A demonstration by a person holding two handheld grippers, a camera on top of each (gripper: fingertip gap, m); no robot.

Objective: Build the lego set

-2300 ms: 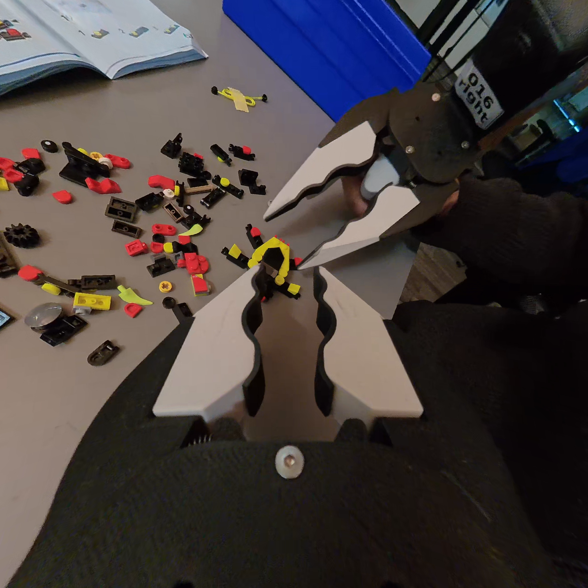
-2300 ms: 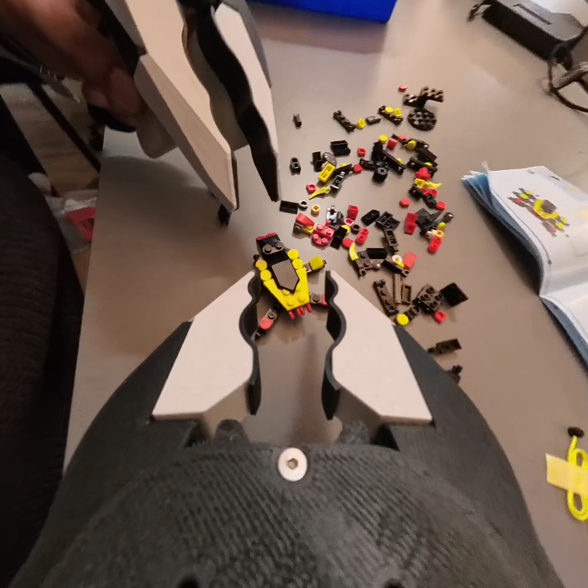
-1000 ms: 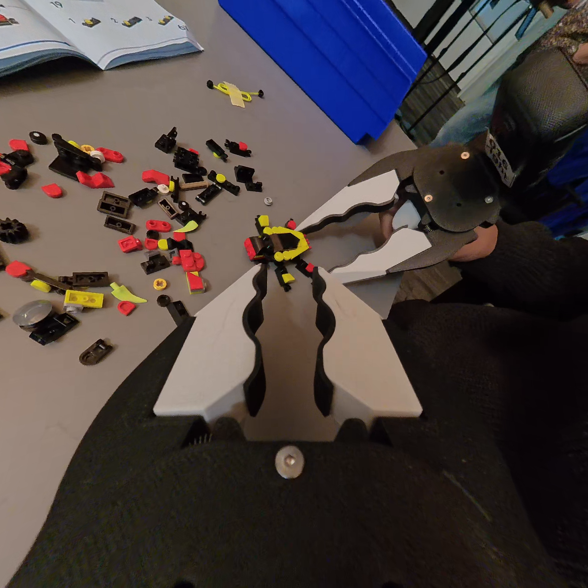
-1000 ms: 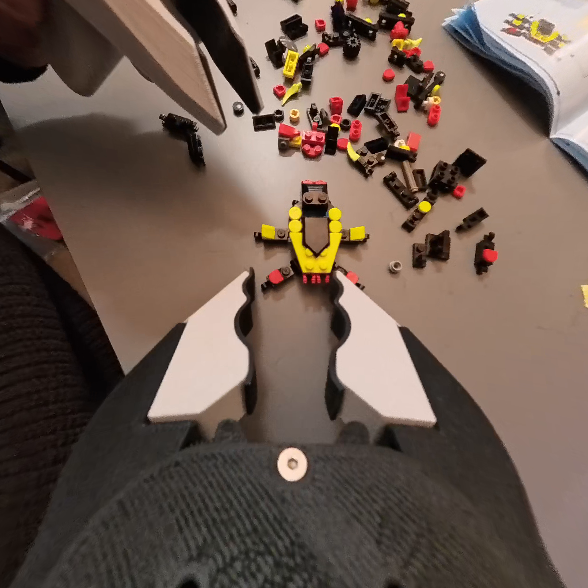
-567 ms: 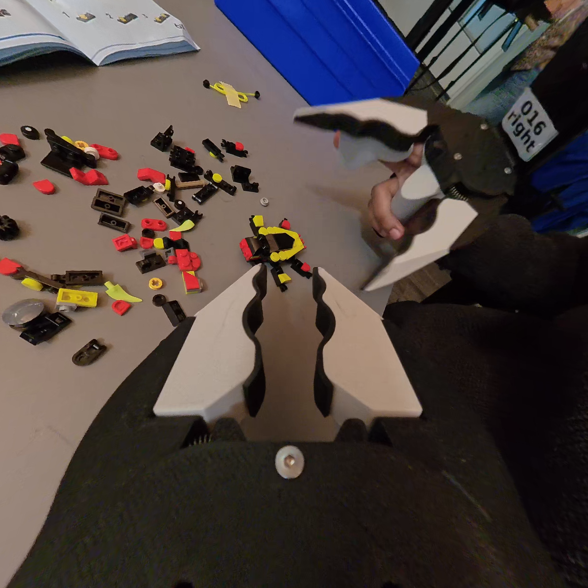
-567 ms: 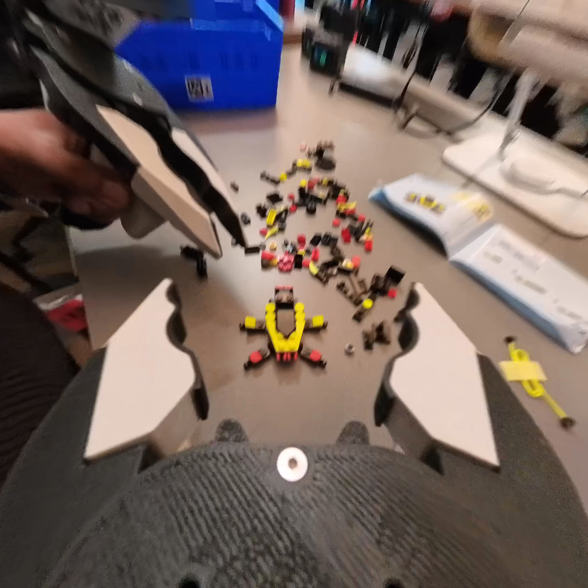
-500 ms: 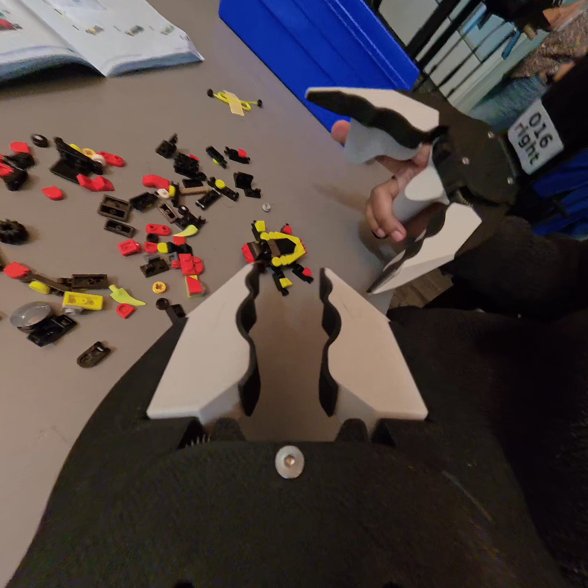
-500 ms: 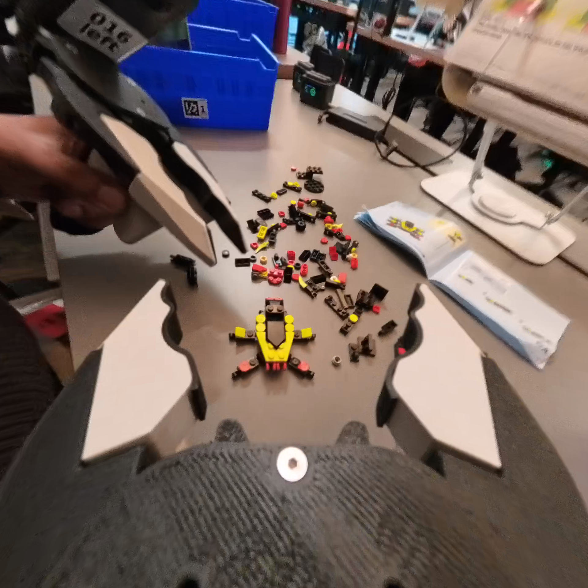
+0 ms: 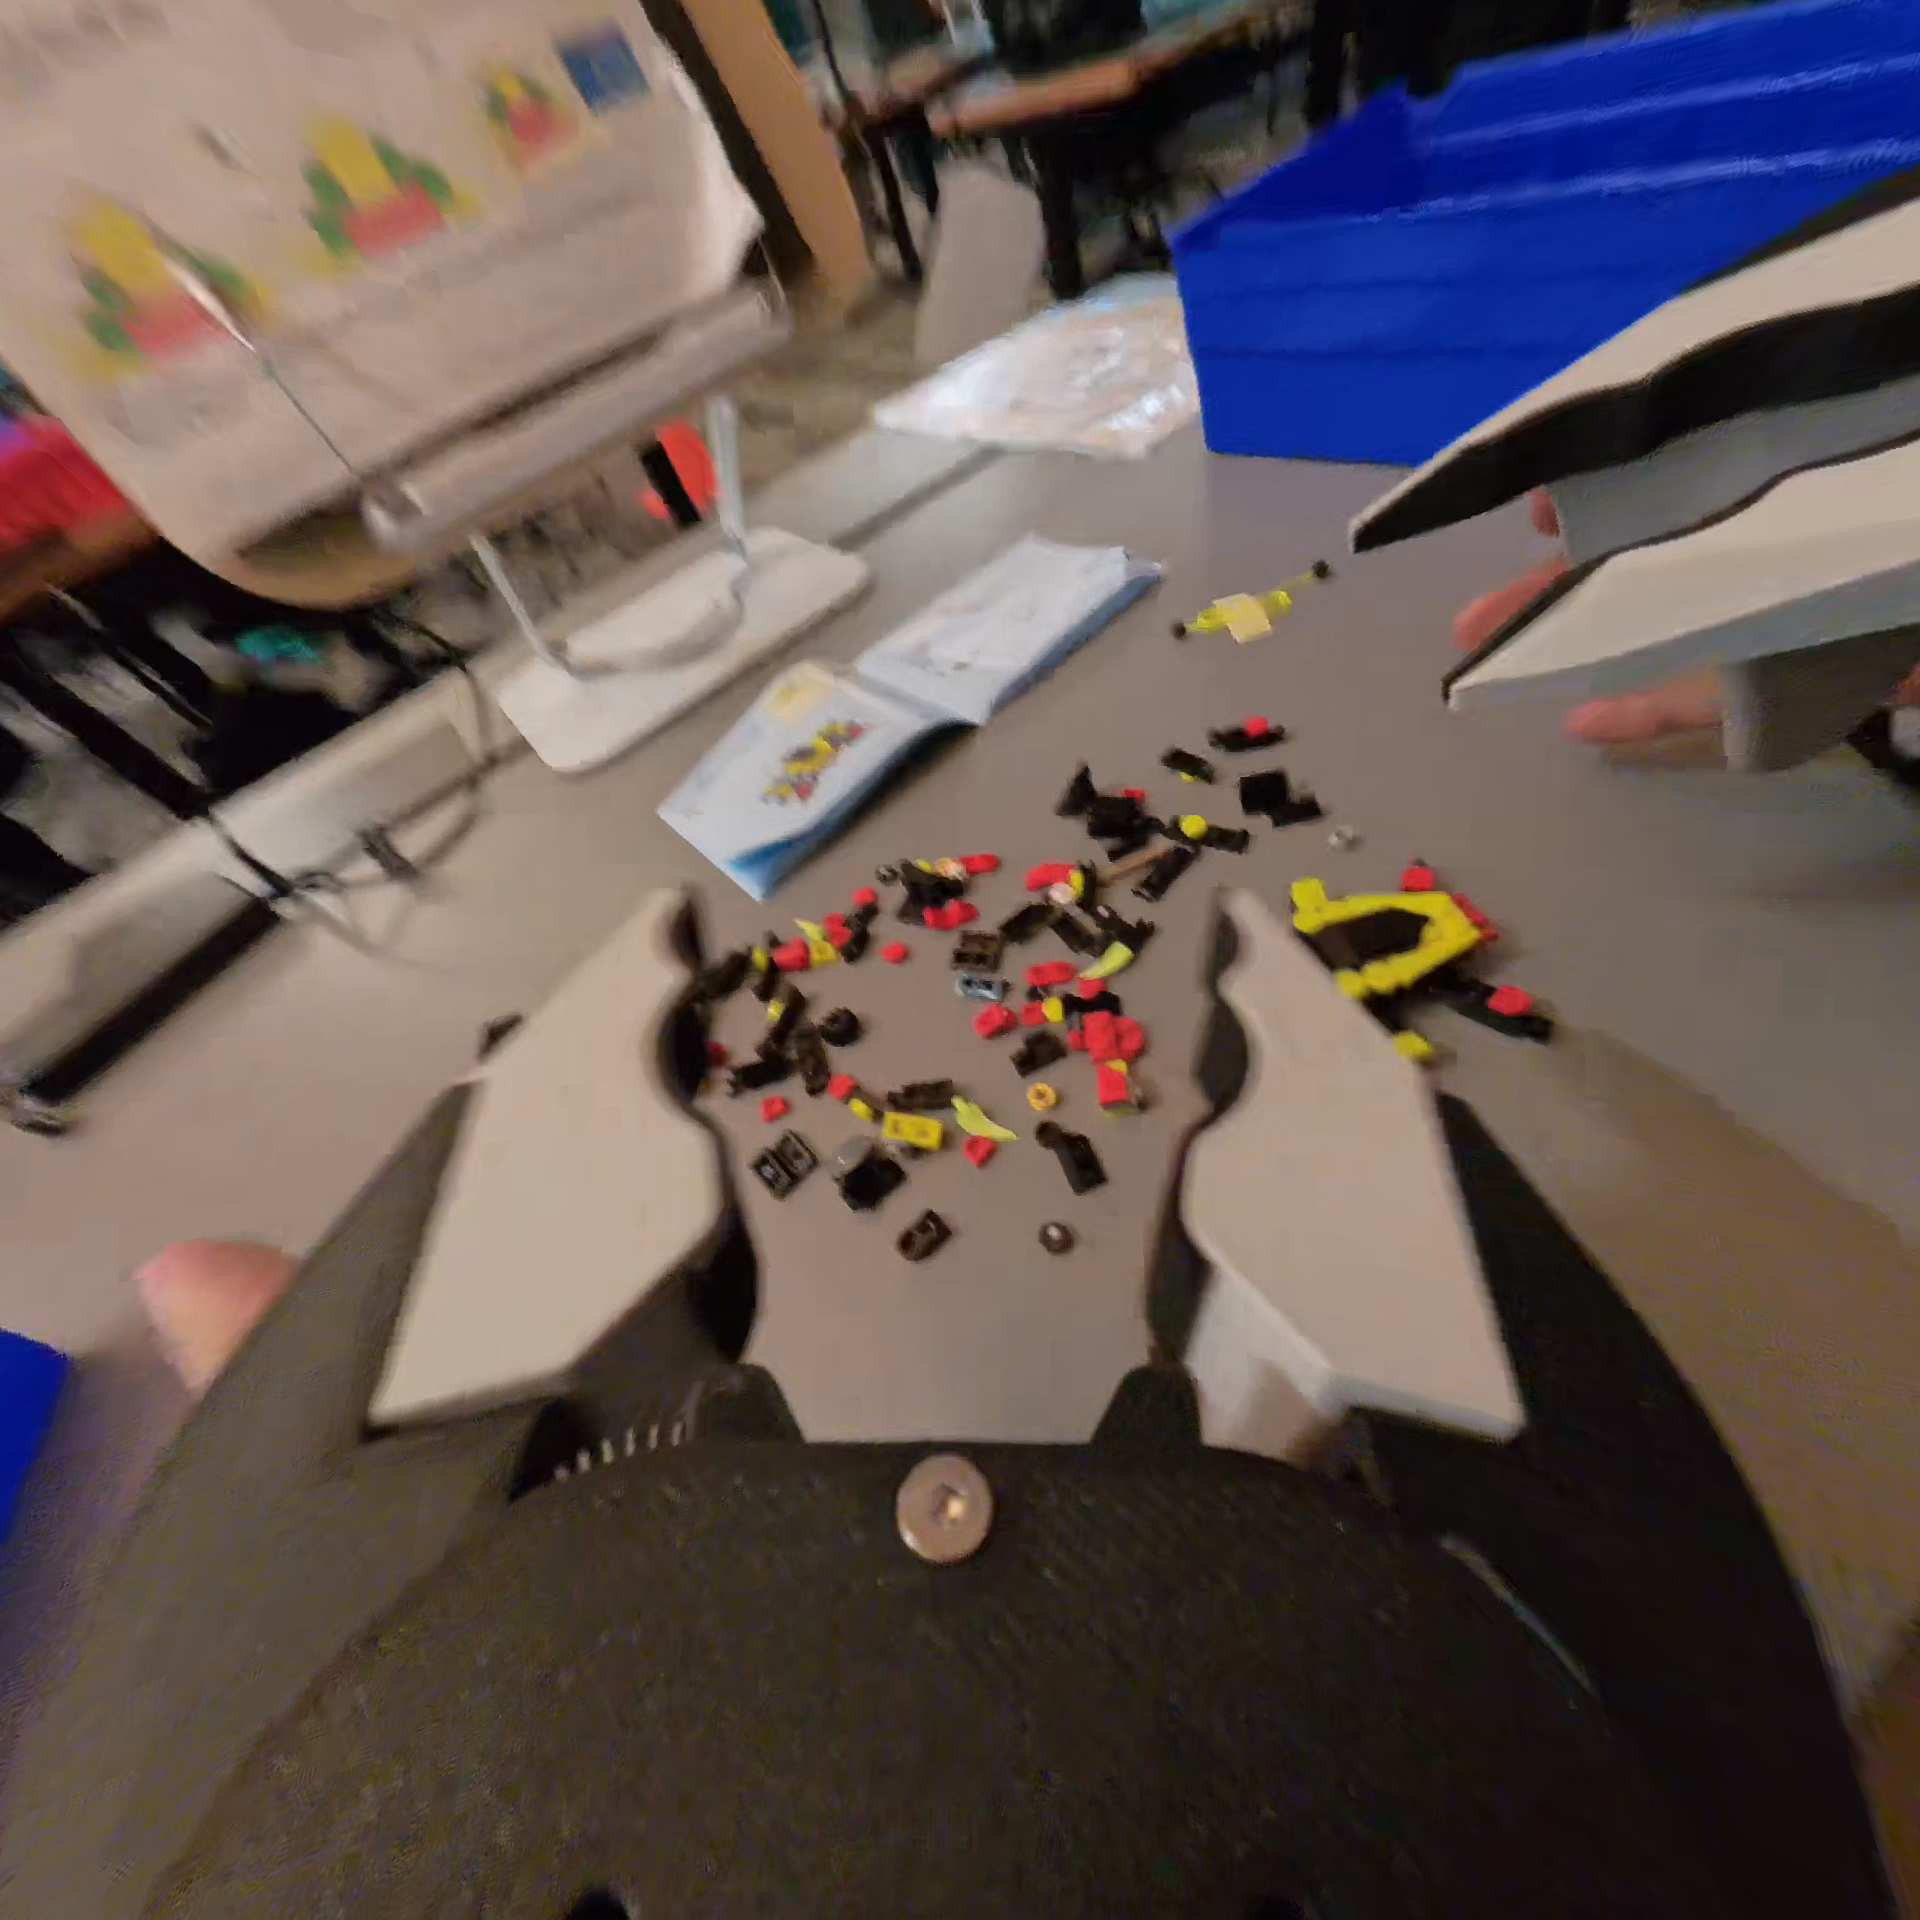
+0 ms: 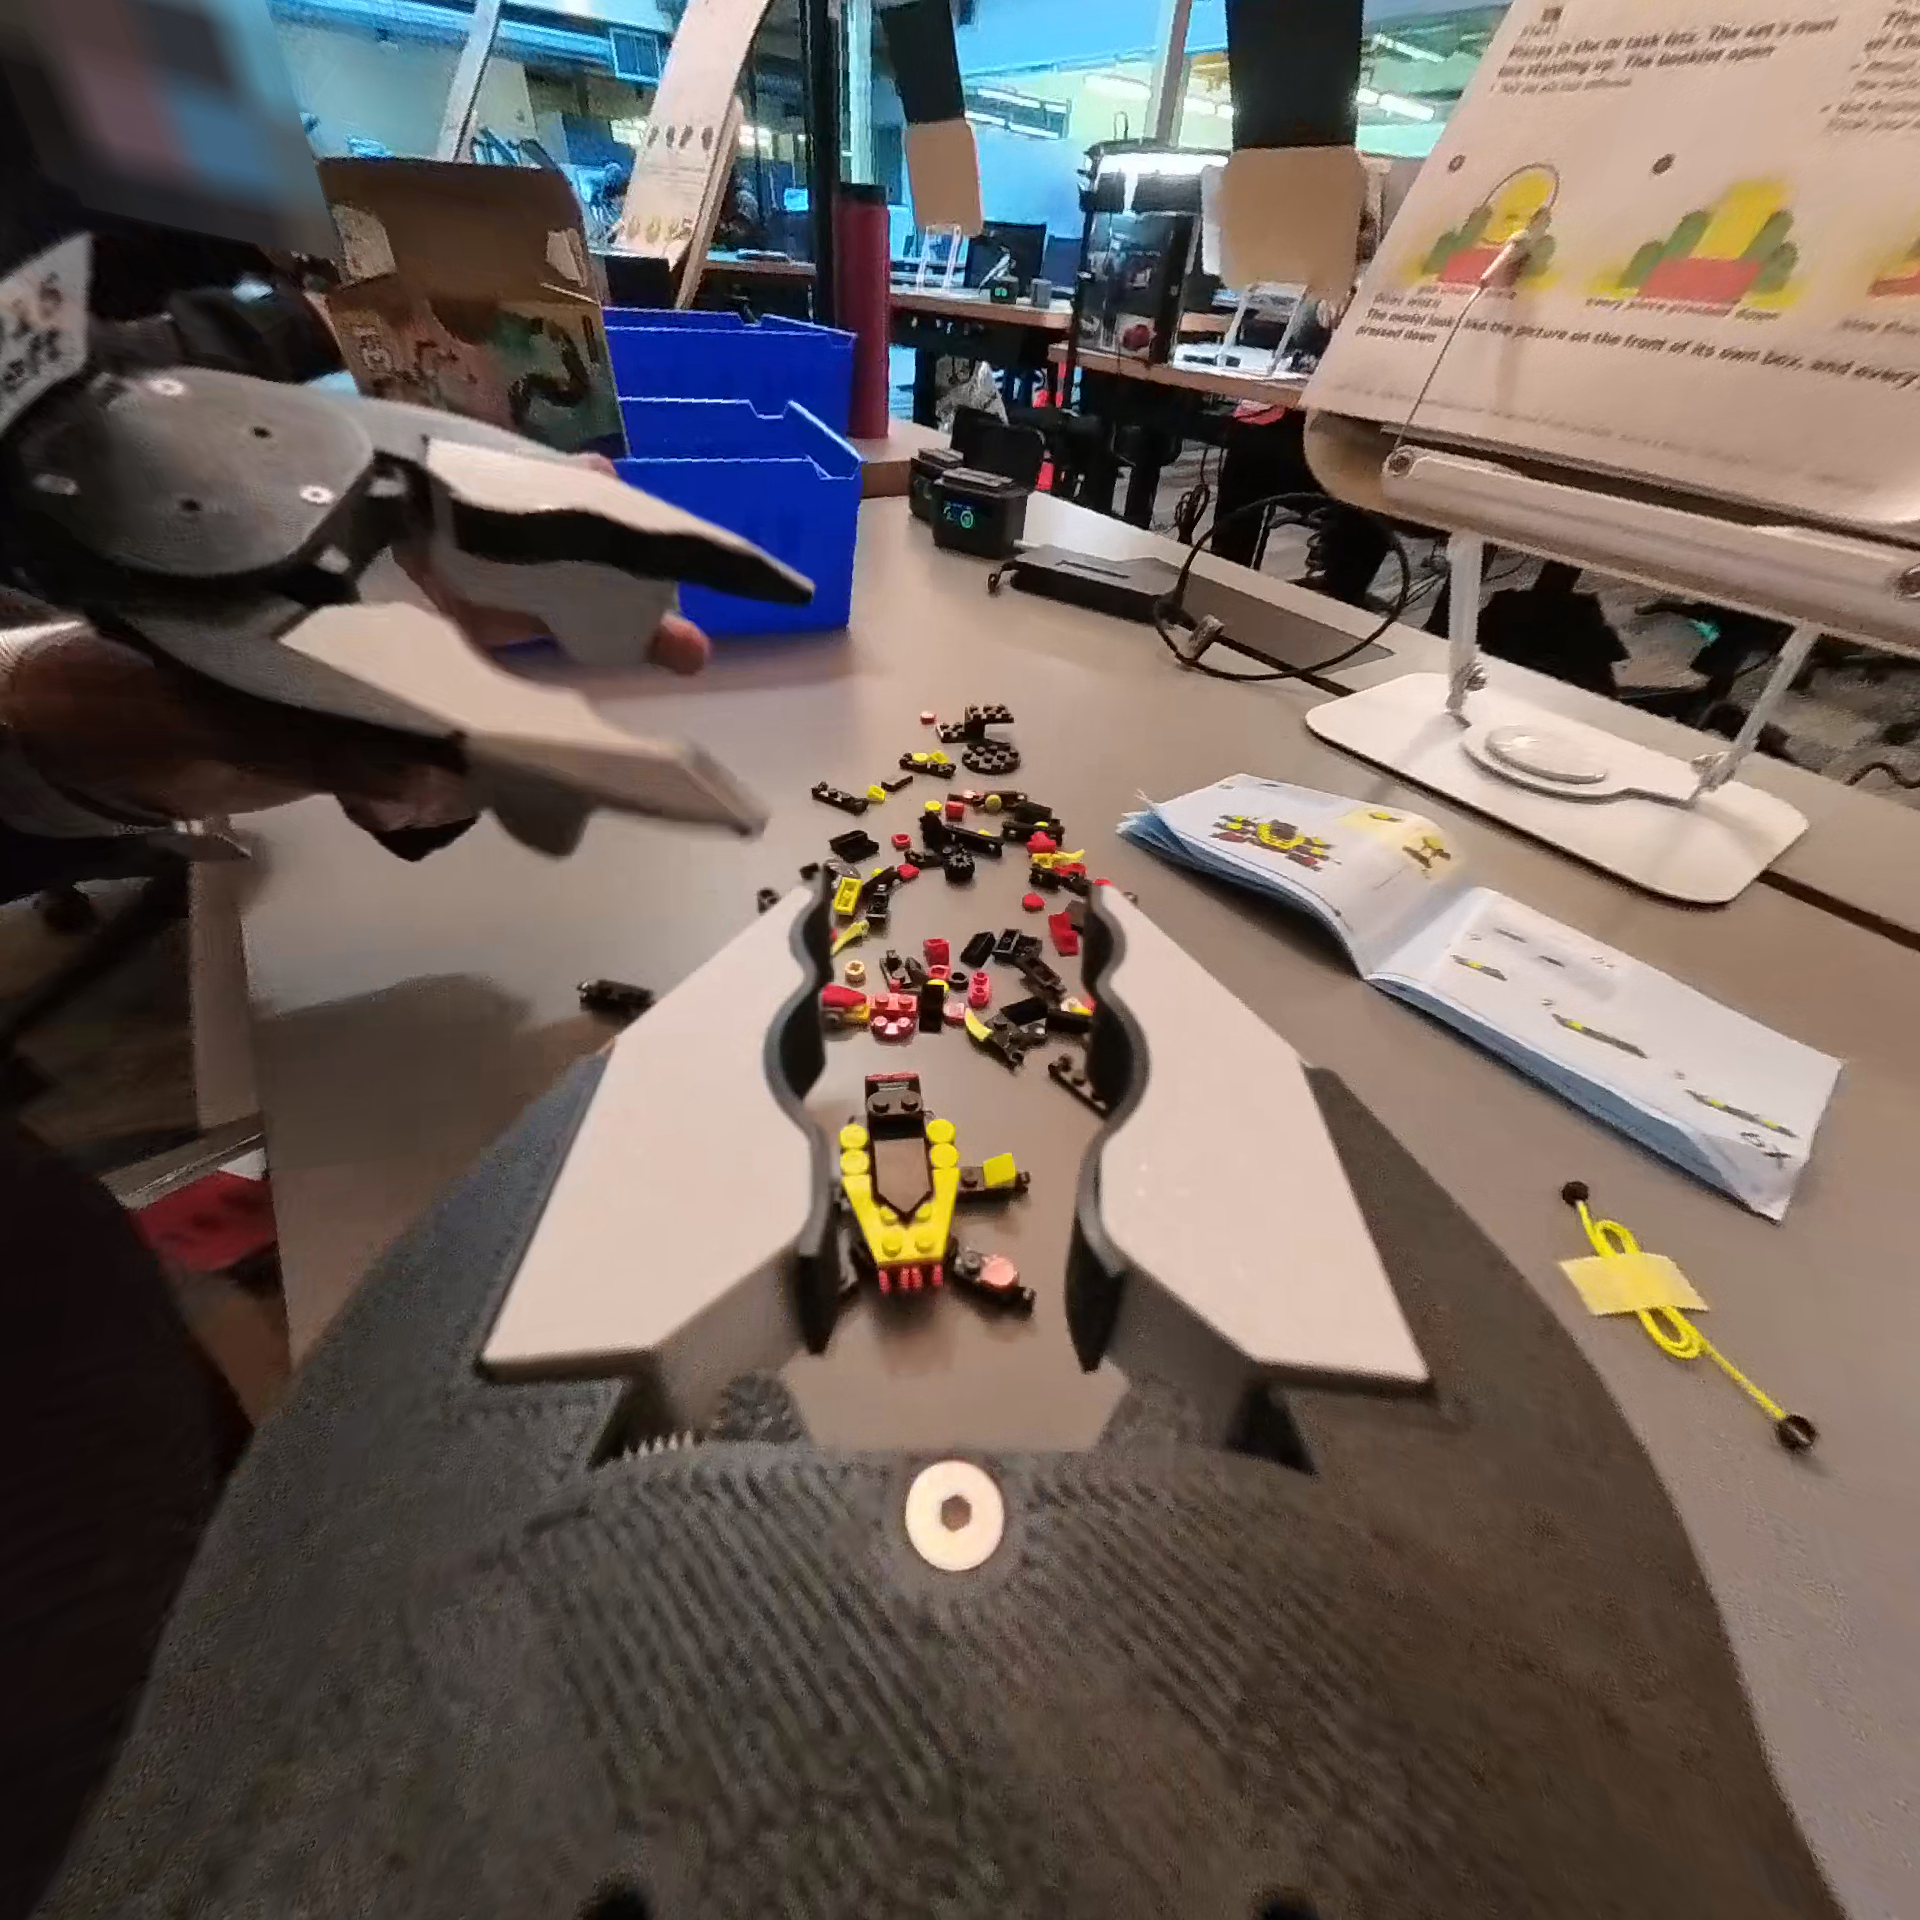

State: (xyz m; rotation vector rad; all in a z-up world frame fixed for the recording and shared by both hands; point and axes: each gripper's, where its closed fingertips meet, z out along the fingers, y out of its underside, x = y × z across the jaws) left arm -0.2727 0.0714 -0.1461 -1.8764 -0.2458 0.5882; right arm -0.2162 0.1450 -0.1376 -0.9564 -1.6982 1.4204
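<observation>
Fingers of both the left gripper (image 9: 951, 1049) and right gripper (image 10: 956, 1023) are spread, empty; the model (image 10: 914, 1195) seems partly built, with many loose pieces (image 9: 935, 1039) on the tabletop (image 9: 1039, 1351).

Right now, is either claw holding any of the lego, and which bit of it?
Nothing is held. The left claw is open above the loose red, black and yellow pieces. The right claw is open too, above the yellow-and-black lego model lying on the grey table.
</observation>
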